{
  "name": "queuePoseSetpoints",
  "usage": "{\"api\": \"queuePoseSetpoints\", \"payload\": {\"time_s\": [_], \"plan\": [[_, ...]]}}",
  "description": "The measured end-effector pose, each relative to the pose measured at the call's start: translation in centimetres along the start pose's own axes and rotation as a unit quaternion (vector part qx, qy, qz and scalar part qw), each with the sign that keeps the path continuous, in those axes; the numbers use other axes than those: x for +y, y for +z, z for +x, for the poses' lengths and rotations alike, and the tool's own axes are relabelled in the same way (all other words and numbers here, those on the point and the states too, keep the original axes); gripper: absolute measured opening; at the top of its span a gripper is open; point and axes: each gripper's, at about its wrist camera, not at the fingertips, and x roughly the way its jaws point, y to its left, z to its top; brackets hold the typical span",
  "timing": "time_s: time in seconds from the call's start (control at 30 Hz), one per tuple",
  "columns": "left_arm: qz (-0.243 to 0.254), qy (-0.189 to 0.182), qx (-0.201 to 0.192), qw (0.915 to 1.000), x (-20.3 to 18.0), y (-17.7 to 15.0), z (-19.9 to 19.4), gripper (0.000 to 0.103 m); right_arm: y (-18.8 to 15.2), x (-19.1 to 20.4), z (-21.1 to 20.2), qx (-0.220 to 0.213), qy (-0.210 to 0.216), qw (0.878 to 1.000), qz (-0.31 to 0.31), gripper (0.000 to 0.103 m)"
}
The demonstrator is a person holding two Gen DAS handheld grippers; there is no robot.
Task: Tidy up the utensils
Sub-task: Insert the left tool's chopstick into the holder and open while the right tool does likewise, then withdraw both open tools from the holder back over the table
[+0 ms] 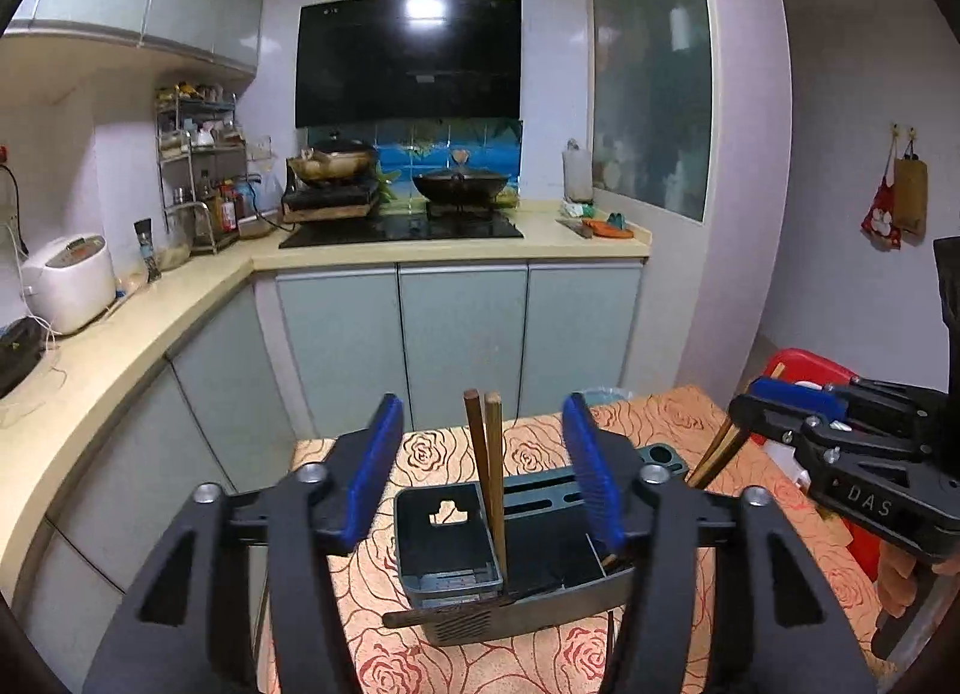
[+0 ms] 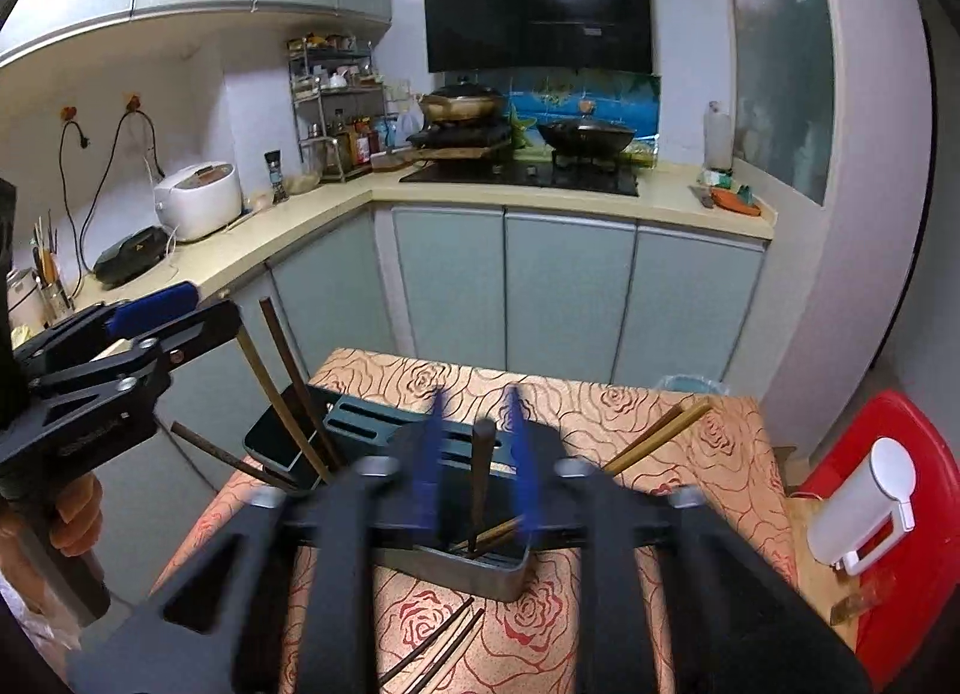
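A grey-green utensil holder (image 1: 447, 550) stands on the rose-patterned tablecloth (image 1: 540, 658). Two brown chopsticks (image 1: 487, 454) stand upright in it, between the blue pads of my left gripper (image 1: 485, 403), which is open and clear of them. In the right wrist view my right gripper (image 2: 477, 442) is blurred and open over the holder's other end (image 2: 474, 574), with a dark stick (image 2: 482, 478) standing between its pads, untouched. Two more chopsticks (image 2: 657, 436) lean out to the right. A dark stick (image 1: 444, 613) lies across the holder's front. A loose pair (image 2: 441, 649) lies on the cloth.
A red stool (image 2: 900, 592) with a white device (image 2: 861, 508) stands right of the table. Beyond the table are pale cabinets (image 1: 462, 334), a counter with a rice cooker (image 1: 72, 280), and a hob with pans (image 1: 459, 184). A bin (image 2: 690, 385) sits behind the table.
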Motion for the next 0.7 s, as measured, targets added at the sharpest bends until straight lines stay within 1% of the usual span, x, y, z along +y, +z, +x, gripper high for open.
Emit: {"api": "queuePoseSetpoints", "payload": {"time_s": [0.03,0.07,0.13,0.33,0.53,0.63,0.7], "plan": [[0.0,0.002,-0.004,1.0,0.1,0.1,-0.4,0.062,0.1,-0.1,-0.3,-0.005,-0.005,1.0,0.004,0.046],[0.001,0.005,-0.007,1.0,0.1,0.2,-0.8,0.064,0.1,-0.2,-0.7,-0.011,-0.006,1.0,0.007,0.047],[0.001,0.009,-0.013,0.9999,0.3,0.4,-1.5,0.069,0.2,-0.3,-1.3,-0.017,-0.007,1.0,0.005,0.047],[0.002,0.012,-0.029,0.9995,0.5,-0.1,-3.7,0.08,0.2,-0.9,-3.6,-0.042,-0.019,0.999,0.003,0.048],[0.002,0.005,-0.029,0.9996,0.7,-2.3,-5.4,0.082,-1.1,-1.7,-6.5,-0.069,-0.023,0.997,0.005,0.048],[0.008,0.006,-0.024,0.9997,0.7,-4.3,-6.0,0.082,-2.5,-1.7,-7.8,-0.078,-0.025,0.997,0.001,0.048],[0.009,0.004,-0.017,0.9998,0.8,-5.6,-6.2,0.082,-4.2,-1.6,-8.6,-0.08,-0.028,0.996,-0.002,0.048]]}}
